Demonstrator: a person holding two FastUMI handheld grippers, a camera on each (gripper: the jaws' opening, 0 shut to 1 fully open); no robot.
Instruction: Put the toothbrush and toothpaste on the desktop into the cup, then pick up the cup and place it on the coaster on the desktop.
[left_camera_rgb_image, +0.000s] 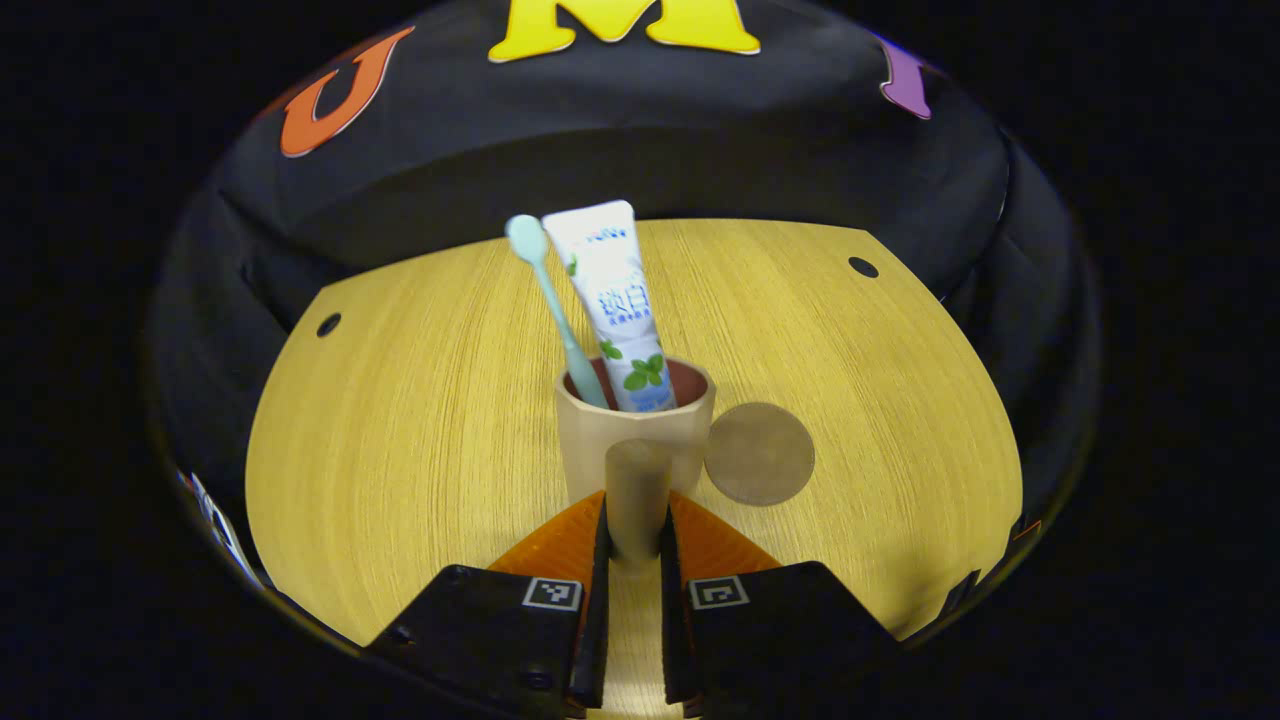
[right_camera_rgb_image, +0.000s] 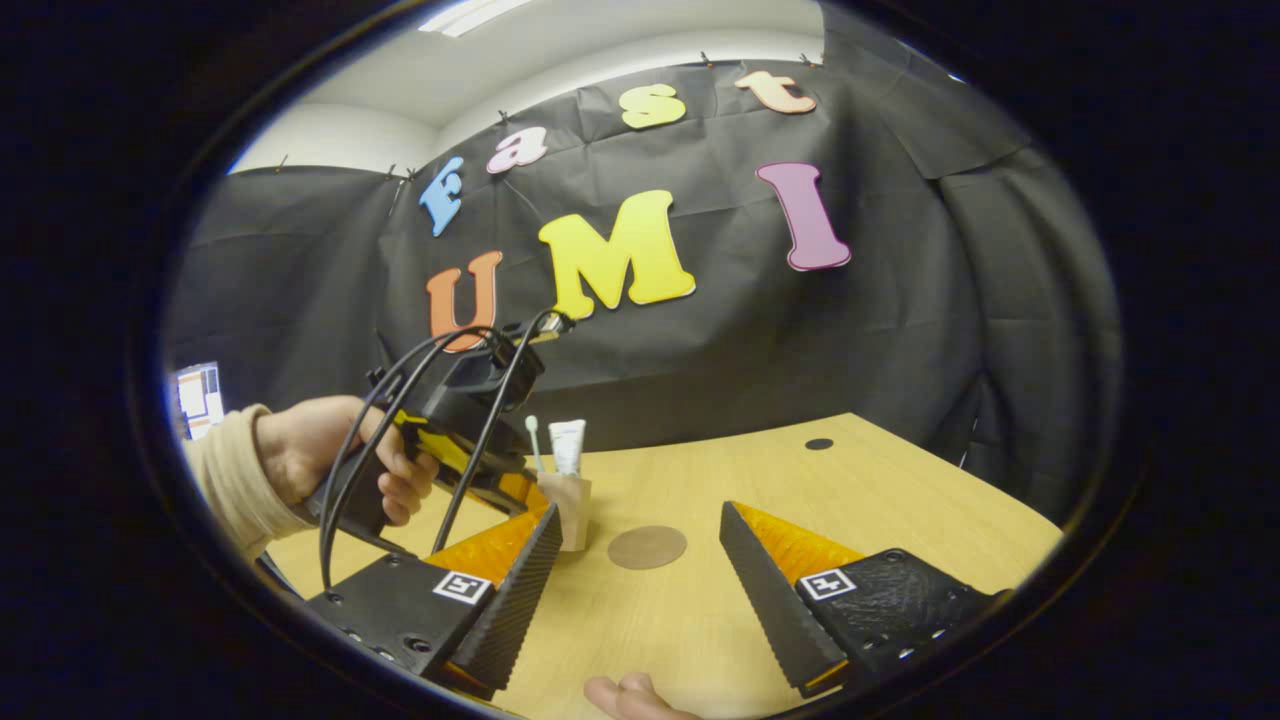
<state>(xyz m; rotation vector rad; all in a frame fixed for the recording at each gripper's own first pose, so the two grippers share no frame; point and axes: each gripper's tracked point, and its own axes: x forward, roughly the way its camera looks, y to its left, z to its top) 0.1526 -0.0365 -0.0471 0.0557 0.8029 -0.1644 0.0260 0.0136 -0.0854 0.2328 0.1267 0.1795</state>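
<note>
A beige cup (left_camera_rgb_image: 600, 430) with a reddish inside stands on the wooden desktop (left_camera_rgb_image: 420, 420). A mint toothbrush (left_camera_rgb_image: 555, 310) and a white toothpaste tube (left_camera_rgb_image: 618, 300) lean upright inside it. My left gripper (left_camera_rgb_image: 637, 505) is shut on the cup's handle (left_camera_rgb_image: 637, 480). A round brown coaster (left_camera_rgb_image: 760, 453) lies flat just right of the cup, close to it without touching. In the right gripper view my right gripper (right_camera_rgb_image: 640, 512) hangs open above the desk's near side, with the coaster (right_camera_rgb_image: 647, 547) beyond its fingers. To the left are the cup (right_camera_rgb_image: 572, 512) and the left gripper (right_camera_rgb_image: 520, 490).
A hand (right_camera_rgb_image: 330, 450) in a beige sleeve holds the left gripper's handle, with black cables looping over it. A fingertip (right_camera_rgb_image: 630, 695) shows at the bottom edge. The desktop has small dark holes (left_camera_rgb_image: 863, 267) near its far corners, and the black cloth wall stands behind it.
</note>
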